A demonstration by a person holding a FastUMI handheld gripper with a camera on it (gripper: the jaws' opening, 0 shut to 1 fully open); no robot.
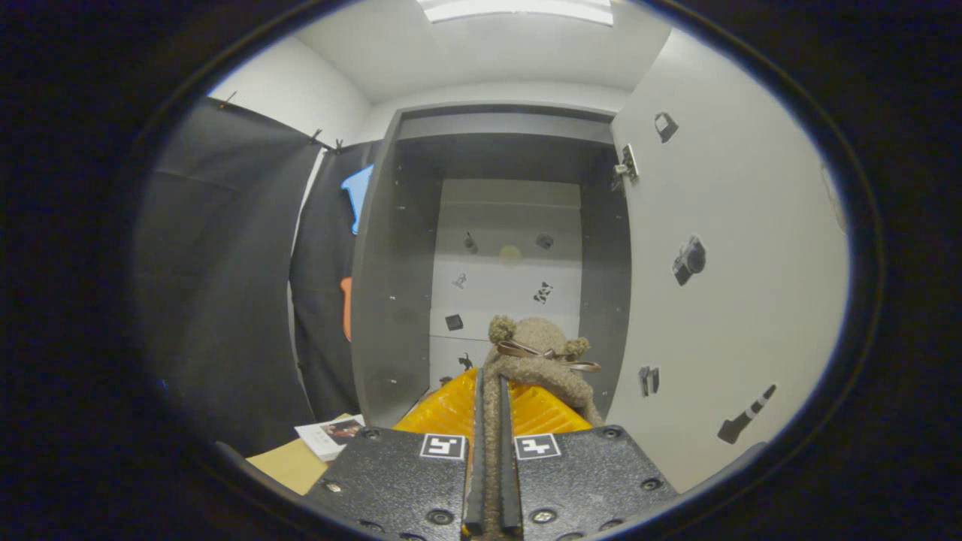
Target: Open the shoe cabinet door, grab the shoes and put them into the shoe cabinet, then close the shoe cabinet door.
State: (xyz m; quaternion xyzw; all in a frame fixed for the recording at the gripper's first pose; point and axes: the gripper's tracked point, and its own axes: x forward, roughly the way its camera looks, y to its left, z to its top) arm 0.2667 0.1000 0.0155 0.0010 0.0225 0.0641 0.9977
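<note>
My gripper (491, 398) is shut on a fuzzy brown shoe (537, 353), its fleecy edge pinched between the two fingers. The shoe has small round ears and a ribbon bow, and it hangs in the air just ahead of the fingers. Beyond it stands the dark grey shoe cabinet (391, 300), open, with a pale back panel (507, 255) dotted with small stickers. The cabinet's white door (721, 285) is swung wide open beside the shoe and carries several small stickers.
A black cloth wall (218, 285) hangs beside the cabinet's other side. Below it lie a small white booklet (331, 436) and a tan surface (289, 466). A ceiling light (518, 9) glows overhead.
</note>
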